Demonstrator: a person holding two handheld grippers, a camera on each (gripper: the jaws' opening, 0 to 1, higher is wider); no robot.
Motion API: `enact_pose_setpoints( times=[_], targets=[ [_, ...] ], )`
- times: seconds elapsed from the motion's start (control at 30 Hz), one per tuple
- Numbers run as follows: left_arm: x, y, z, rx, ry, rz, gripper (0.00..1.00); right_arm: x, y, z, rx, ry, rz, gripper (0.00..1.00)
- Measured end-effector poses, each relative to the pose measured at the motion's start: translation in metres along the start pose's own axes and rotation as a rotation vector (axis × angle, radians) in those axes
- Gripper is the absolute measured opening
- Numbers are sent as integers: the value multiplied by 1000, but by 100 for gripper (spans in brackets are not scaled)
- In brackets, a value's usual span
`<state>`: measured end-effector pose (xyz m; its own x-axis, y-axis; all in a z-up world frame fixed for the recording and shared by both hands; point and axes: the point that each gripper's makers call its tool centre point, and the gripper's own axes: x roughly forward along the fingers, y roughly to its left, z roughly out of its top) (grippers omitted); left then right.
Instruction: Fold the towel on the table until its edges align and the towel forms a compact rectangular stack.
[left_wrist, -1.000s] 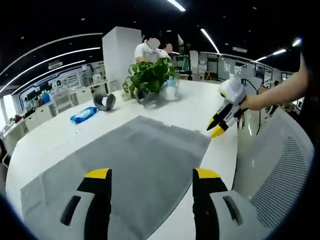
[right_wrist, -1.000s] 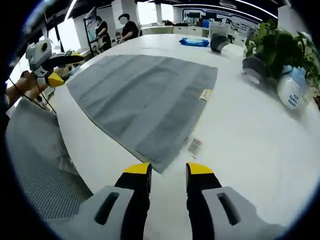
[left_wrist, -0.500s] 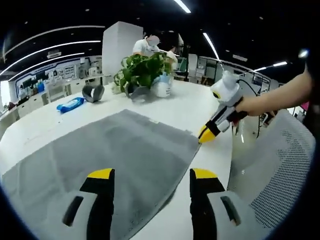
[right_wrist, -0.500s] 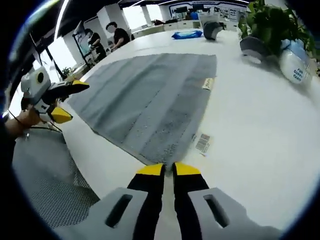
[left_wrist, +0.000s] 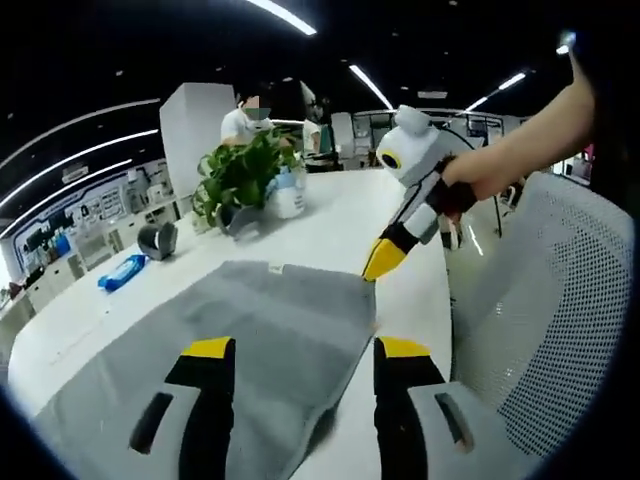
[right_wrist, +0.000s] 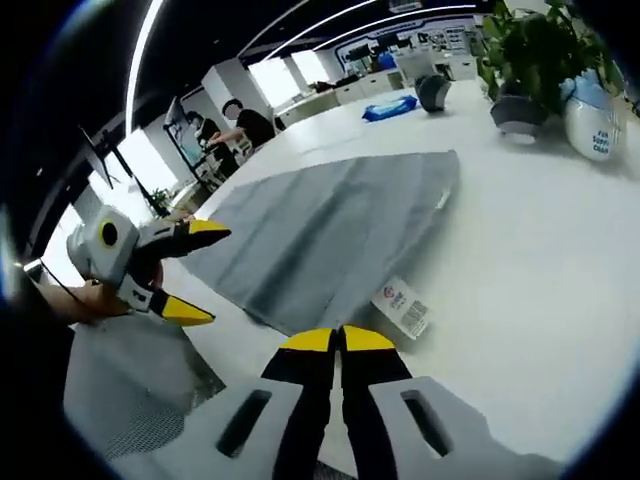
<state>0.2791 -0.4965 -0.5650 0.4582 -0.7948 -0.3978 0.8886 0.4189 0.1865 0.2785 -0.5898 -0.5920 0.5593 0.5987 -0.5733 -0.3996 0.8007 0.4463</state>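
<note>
A grey towel lies spread on the white table. My left gripper stands open over the towel's near corner, one jaw on each side of the cloth. My right gripper comes in from the right, held by a hand, its yellow tips together at the towel's other near corner. In the right gripper view my right gripper is shut on that corner of the towel, and a white label sticks out beside the tips. The left gripper shows open at the towel's left corner.
A potted plant, a white bottle, a grey round object and a blue packet sit at the table's far side. A mesh chair stands against the near edge. People stand in the background.
My right gripper went from open to shut on the towel corner. Both grippers have come closer to the towel's near corners, and the right-hand corner looks slightly raised.
</note>
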Motion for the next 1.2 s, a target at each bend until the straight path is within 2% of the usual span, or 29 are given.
enact_pose_setpoints(
  times=[0.1, 0.33, 0.43, 0.57, 0.73, 0.93, 1.0, 1.2],
  targets=[
    [-1, -5, 6, 50, -14, -17, 43, 4, 17, 8, -4, -12, 35, 0],
    [-1, -11, 10, 79, -24, -41, 31, 16, 57, 22, -4, -34, 127, 0],
    [-2, -10, 16, 171, -39, -22, 25, 22, 69, 25, -23, -37, 136, 0],
    [-4, -8, 20, 221, -52, 4, 23, 26, 84, 31, 29, -60, 188, 0],
    [-6, -1, 21, 233, -49, 36, 20, 29, 94, 35, 46, -73, 216, 0],
    [-8, 5, 22, 251, -51, 63, 18, 32, 99, 39, 129, -107, 265, 0],
    [-9, 5, 23, 267, -48, 67, 14, 33, 99, 39, 132, -106, 262, 0],
    [-8, 4, 19, 278, -19, 57, 11, 34, 97, 37, 192, -115, 280, 0]
  ],
)
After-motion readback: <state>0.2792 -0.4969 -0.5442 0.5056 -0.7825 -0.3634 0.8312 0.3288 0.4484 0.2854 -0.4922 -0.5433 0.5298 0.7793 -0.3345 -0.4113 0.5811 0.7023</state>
